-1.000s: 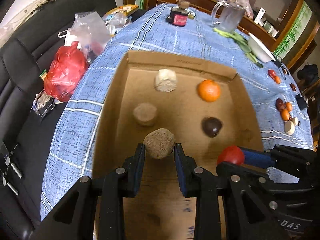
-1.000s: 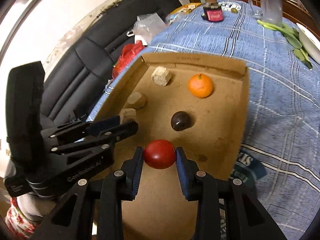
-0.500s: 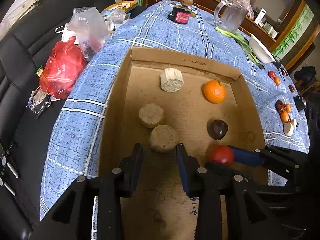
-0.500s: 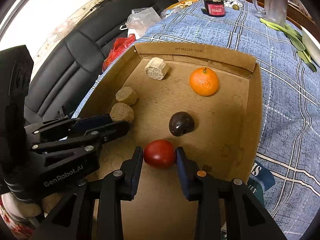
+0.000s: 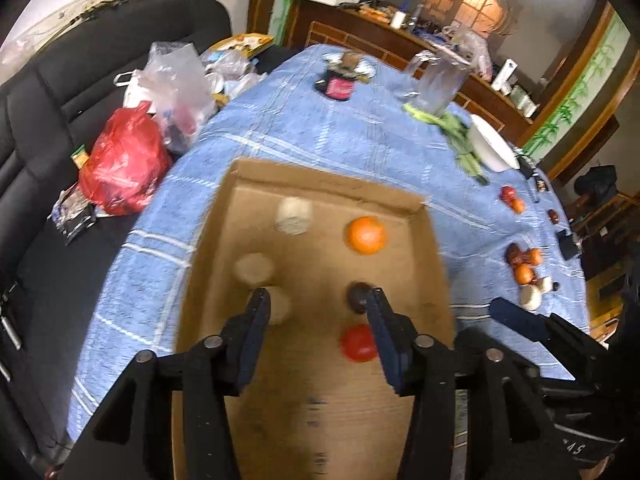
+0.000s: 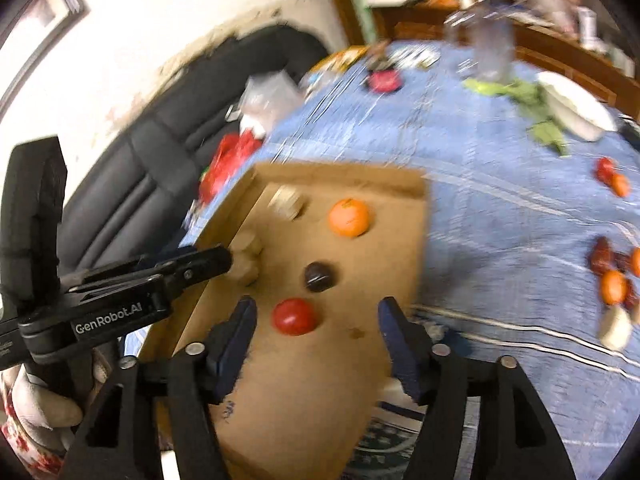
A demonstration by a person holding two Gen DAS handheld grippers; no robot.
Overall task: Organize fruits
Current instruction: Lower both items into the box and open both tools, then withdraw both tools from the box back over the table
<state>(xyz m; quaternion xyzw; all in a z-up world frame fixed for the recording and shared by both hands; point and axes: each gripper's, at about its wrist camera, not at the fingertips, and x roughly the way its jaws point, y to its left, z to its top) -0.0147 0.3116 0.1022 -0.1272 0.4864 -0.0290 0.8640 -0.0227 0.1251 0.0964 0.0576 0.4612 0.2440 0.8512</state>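
A shallow cardboard box lies on a blue checked tablecloth. In it lie three pale round fruits down the left, and an orange, a dark fruit and a red tomato down the right. My left gripper is open and empty, raised above the box. My right gripper is open and empty, raised, with the tomato lying free below it.
More loose fruits lie on the cloth at the right. A glass jug, a white bowl, greens and a dark jar stand at the back. A black sofa with plastic bags is on the left.
Both grippers opened and pulled back and up. The left let go of the pale fruit and the right let go of the tomato; both fruits now rest in the box.
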